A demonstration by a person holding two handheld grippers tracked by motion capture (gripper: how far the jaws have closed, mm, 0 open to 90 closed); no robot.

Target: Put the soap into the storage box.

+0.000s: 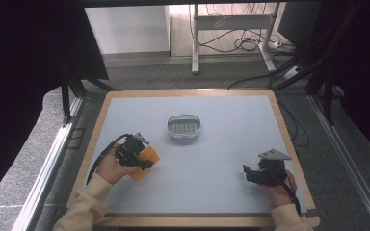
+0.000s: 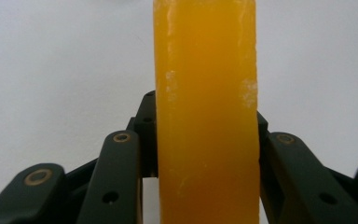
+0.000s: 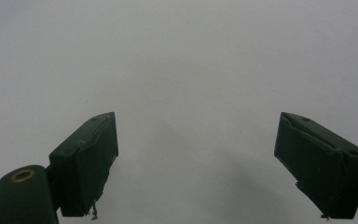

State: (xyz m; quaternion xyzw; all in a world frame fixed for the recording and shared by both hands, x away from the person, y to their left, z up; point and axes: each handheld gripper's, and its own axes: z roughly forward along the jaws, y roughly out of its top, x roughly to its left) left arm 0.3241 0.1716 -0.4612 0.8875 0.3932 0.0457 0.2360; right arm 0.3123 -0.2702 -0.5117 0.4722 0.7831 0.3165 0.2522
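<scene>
An orange block of soap point(image 1: 145, 161) is held at the left of the grey table mat, with my left gripper point(image 1: 144, 162) shut on it. In the left gripper view the orange soap point(image 2: 206, 116) stands edge-on between the two black jaws, which press on both its sides. A white oval soap dish point(image 1: 184, 126) with a ribbed floor sits at the middle of the mat, apart from the soap. At the right front of the table my right gripper point(image 1: 246, 173) is open, and in the right gripper view its fingers point(image 3: 86, 163) stand wide apart over bare mat.
The wooden rim of the table point(image 1: 289, 139) frames the grey mat point(image 1: 221, 159). Beyond the far edge are a desk frame point(image 1: 231, 21) and loose cables point(image 1: 243, 44) on the floor. Black curtains hang at both sides.
</scene>
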